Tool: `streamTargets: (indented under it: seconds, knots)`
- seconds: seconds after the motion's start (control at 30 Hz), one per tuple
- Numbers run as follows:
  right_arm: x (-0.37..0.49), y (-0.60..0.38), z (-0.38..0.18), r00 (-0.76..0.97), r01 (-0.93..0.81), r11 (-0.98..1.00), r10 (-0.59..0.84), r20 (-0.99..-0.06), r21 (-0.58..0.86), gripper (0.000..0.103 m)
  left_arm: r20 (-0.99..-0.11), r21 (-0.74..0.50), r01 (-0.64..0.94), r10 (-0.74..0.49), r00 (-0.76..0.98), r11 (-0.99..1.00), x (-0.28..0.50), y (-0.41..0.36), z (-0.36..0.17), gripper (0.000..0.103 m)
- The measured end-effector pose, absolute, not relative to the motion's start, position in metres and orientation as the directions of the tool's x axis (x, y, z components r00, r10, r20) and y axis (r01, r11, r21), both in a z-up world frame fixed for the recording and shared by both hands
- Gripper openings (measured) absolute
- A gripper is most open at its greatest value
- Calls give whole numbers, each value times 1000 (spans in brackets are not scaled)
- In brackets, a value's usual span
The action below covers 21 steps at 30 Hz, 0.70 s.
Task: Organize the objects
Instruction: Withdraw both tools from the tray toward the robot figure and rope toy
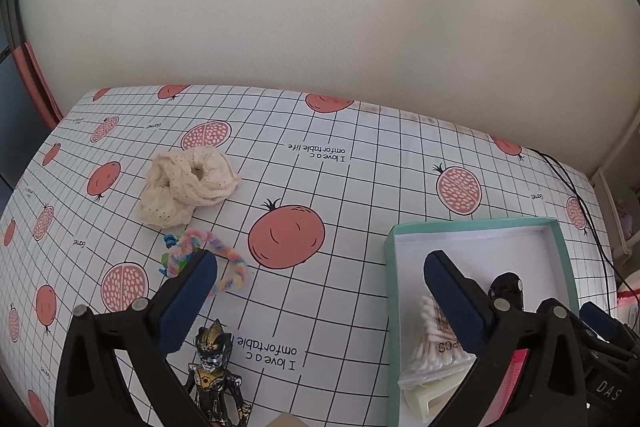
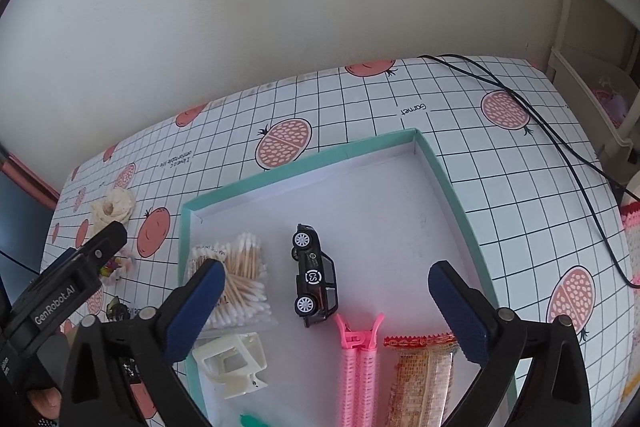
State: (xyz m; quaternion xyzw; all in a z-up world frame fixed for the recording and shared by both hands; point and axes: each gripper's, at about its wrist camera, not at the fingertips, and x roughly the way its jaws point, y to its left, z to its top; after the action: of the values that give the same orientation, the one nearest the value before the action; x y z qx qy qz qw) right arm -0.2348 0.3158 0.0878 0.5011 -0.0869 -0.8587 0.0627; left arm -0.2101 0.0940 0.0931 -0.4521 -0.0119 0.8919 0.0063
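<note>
A teal-rimmed white box [image 2: 452, 187] [image 1: 390, 267] holds a black toy car [image 2: 314, 277], a bag of cotton swabs [image 2: 240, 283], a white clip [image 2: 232, 361], a pink hair clip [image 2: 358, 367] and a snack packet [image 2: 424, 375]. My right gripper [image 2: 326, 291] is open and empty above the box. My left gripper [image 1: 320, 291] is open and empty over the table left of the box. Beside it lie a cream scrunchie [image 1: 188, 185], a pastel pipe-cleaner toy [image 1: 208, 259] and a black-gold figurine [image 1: 214, 375].
The table [image 1: 360, 167] has a grid cloth with pomegranate prints. A black cable [image 2: 560, 147] runs across its far right side. A cream wall stands behind. White furniture [image 2: 600, 87] is at the right.
</note>
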Motion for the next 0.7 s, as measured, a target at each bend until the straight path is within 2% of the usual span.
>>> streamTargets:
  seconds: [0.7]
  knots:
    - [-232,307,91,-492,46,-977,-205,-846,210,103,-803,-65,3,50,-594,-998,-210,89,96,103]
